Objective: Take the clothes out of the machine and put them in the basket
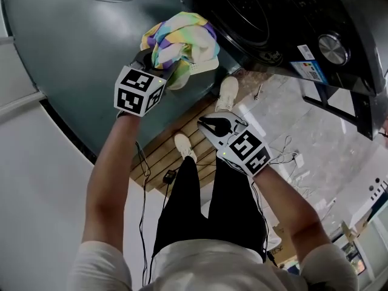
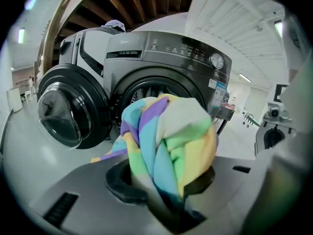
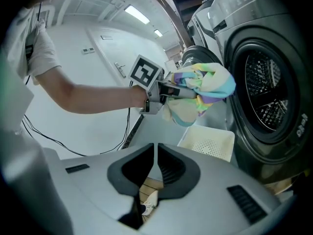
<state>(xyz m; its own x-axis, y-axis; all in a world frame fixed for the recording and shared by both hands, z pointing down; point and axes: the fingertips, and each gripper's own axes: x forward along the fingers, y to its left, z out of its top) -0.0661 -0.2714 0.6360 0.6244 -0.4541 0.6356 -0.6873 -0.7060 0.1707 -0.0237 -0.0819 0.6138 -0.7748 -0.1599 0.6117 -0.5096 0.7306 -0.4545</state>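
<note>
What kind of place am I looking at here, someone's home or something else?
Probably a laundry corner set up in a lab or showroom rather than a home: a front-loading washing machine with a white basket near it, wooden slats underfoot, and loose cables trailing about.

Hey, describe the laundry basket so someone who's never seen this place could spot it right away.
Find the dark front-loading washing machine with its round drum open. In the right gripper view, low beside its front and just below the pastel cloth bundle, sits the basket. It is the only white, boxy container there, its inside dotted with small holes.
</note>
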